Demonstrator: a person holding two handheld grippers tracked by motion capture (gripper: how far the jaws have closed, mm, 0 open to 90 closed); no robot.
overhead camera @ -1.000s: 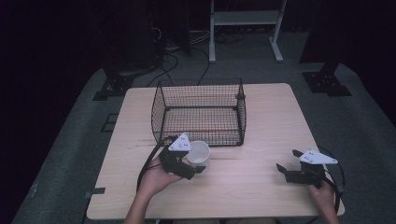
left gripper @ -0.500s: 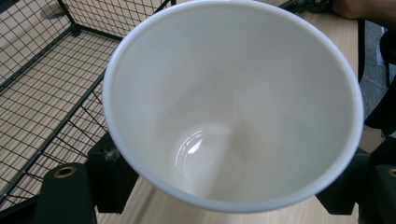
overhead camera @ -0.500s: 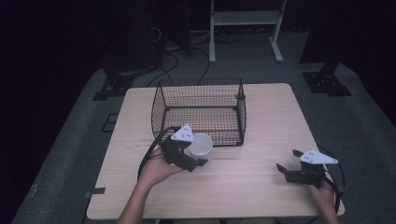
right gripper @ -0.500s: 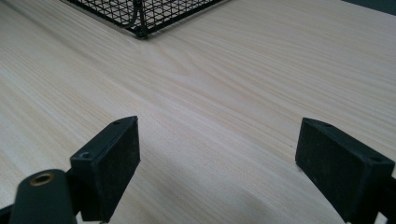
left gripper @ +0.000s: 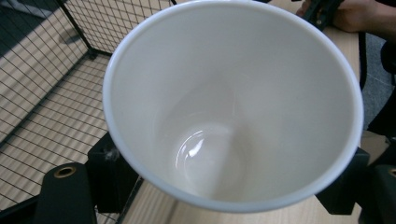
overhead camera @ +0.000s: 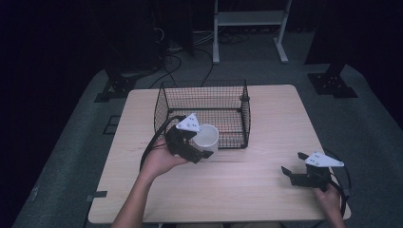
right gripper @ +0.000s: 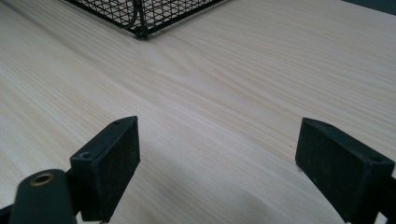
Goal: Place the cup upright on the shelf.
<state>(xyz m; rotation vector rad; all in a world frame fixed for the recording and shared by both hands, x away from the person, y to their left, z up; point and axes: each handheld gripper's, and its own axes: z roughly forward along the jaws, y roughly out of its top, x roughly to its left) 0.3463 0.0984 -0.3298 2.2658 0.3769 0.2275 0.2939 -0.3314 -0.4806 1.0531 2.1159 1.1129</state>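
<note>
A white paper cup (overhead camera: 207, 138) is held up off the table against the near wall of the black wire basket (overhead camera: 203, 97). My left gripper (overhead camera: 202, 151) is shut on the cup, its jaws pressing the cup's sides. In the left gripper view the cup (left gripper: 233, 102) shows its empty inside, mouth toward the camera, with the basket's mesh (left gripper: 42, 88) at the left. My right gripper (overhead camera: 291, 172) rests low over the table's near right part, open with nothing between its pads (right gripper: 116, 163).
The light wooden table (overhead camera: 266, 185) stretches bare between the two grippers. A corner of the basket (right gripper: 140, 18) lies ahead of the right gripper. Beyond the table stand a white metal frame (overhead camera: 249, 19), cables on the floor and dark stands.
My left gripper has risen with the cup and moved toward the basket's near wall. The right gripper has stayed where it was.
</note>
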